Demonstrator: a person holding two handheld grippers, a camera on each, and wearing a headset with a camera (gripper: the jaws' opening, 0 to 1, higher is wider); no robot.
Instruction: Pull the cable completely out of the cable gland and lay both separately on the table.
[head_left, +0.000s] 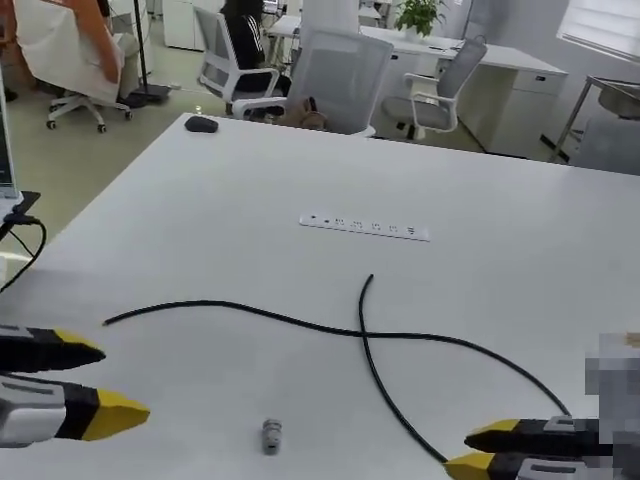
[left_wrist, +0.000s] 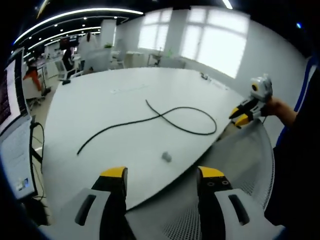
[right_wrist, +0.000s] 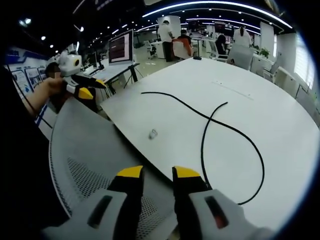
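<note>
Your left hand-held gripper (head_left: 122, 380) has its jaws spread wide and empty, while your right hand-held gripper (head_left: 478, 448) shows only a narrow gap between its jaws and pinches nothing. The black cable (head_left: 300, 322) lies on the white worktop (head_left: 200, 220) in a loose curve that crosses itself. The small grey cable gland (head_left: 271, 435) lies apart from it, near the front edge, between your two grippers.

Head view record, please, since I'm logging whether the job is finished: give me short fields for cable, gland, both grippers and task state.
cable: black, lying on the table in a loop that crosses itself, free of the gland
cable gland: small, grey, lying alone near the table's near edge, apart from the cable
table: white
left gripper: fingers wide apart, empty
right gripper: fingers narrowly apart, empty
task state: both parts lie separately; looks done
</note>
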